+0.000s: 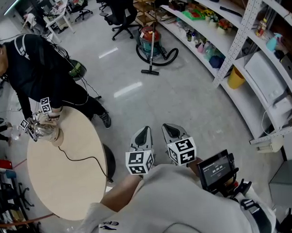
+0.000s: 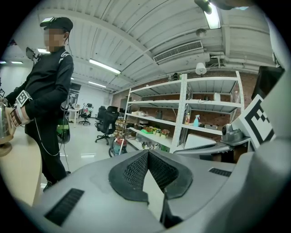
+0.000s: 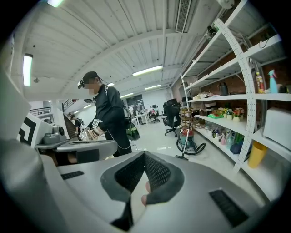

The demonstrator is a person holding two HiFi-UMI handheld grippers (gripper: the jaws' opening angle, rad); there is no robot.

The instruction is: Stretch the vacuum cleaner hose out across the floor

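Left gripper (image 1: 144, 132), right gripper (image 1: 169, 129): jaws closed; vacuum cleaner (image 1: 150, 42) on grey floor (image 1: 174, 93) beside shelves (image 1: 239, 38).

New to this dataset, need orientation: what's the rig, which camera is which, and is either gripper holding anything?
No robot here: a person carries a two-jaw gripper in each hand. The head view looks down from that person's head onto the left gripper and right gripper. The other two pictures come from cameras riding on each gripper, looking along its jaws. Both grippers are shut and empty. The vacuum cleaner stands across the floor by the shelves, its hose curled around it. At left, a second person works at a round table with a cable on it.
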